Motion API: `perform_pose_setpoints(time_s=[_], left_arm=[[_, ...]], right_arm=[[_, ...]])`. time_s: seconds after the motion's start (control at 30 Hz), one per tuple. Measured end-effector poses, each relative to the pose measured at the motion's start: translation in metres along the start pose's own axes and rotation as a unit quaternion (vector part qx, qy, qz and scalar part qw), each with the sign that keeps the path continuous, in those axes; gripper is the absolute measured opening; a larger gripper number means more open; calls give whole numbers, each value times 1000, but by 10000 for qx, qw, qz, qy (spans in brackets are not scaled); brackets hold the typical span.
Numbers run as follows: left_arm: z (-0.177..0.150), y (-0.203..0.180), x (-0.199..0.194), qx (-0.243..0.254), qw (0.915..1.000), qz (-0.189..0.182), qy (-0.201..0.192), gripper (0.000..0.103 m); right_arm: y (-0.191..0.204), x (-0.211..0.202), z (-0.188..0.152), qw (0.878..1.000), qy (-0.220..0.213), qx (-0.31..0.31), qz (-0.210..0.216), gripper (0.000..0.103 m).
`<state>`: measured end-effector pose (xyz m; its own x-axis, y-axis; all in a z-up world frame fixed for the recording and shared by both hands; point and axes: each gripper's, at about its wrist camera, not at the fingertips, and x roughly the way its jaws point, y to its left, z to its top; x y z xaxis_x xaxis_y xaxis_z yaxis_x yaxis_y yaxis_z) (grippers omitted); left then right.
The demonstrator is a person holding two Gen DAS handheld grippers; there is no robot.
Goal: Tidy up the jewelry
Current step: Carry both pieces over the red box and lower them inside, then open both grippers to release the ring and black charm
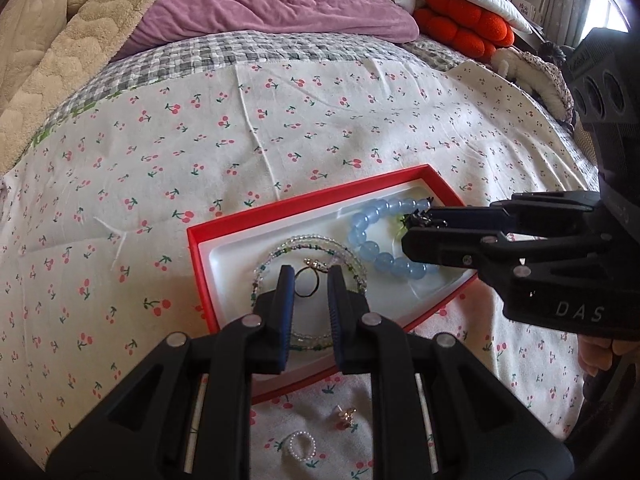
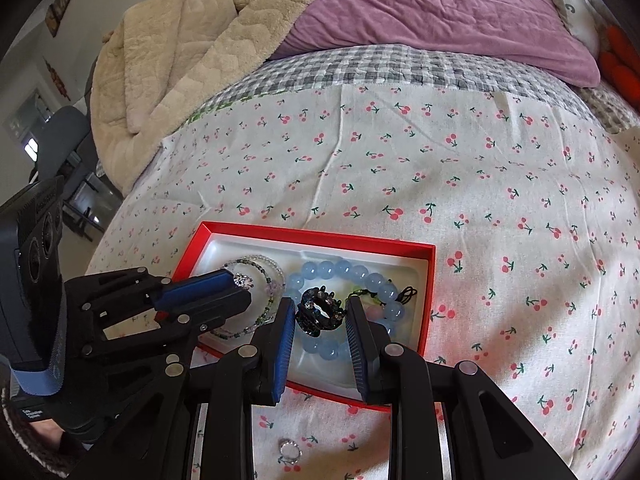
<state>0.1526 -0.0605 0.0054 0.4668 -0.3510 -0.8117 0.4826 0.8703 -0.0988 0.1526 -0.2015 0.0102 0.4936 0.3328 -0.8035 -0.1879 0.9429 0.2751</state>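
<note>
1. The red box with its white liner sits at the centre of both views on the cherry-print bedspread. Already lying in it are the blue bead bracelet toward the right of the left-wrist view and a thin multicolour bead strand coiled near the middle.

2. Two more pieces appear to be on their way in: a thin ring with a sparkly top and a dark jewelled ring.

3. Still outside the box, on the bedspread at the bottom of the left-wrist view, lie a small white pearl ring and a small gold-toned piece. In the right-wrist view a silvery ring lies at the bottom centre. By my reading the job is past halfway, with these few loose items left.

4. The left gripper is nearly closed, pinching the thin ring between its blue pads, over the coiled strand.

5. The right gripper is likewise narrowed, its pads clasping the dark jewelled ring on both sides, over the blue bracelet's loop.

6. Whether either ring already touches the liner I cannot tell.
</note>
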Motion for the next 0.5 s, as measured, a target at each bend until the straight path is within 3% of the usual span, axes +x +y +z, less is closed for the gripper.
perform_pose_setpoints(time_s=[0.27, 0.3, 0.37, 0.5], left_arm=[[2, 0, -1, 36, 10000, -45, -53, 19], [3, 0, -2, 54, 10000, -49, -52, 21], [3, -1, -6, 98, 9999, -12, -60, 28], [3, -1, -22, 72, 9998, 18, -168, 47]], right_arm=[[-4, 2, 3, 9998, 15, 146, 116, 31], [-5, 1, 4, 9997, 63, 193, 163, 34], [-6, -4, 4, 9994, 53, 239, 260, 56], [-1, -23, 2, 9997, -137, 64, 205, 58]])
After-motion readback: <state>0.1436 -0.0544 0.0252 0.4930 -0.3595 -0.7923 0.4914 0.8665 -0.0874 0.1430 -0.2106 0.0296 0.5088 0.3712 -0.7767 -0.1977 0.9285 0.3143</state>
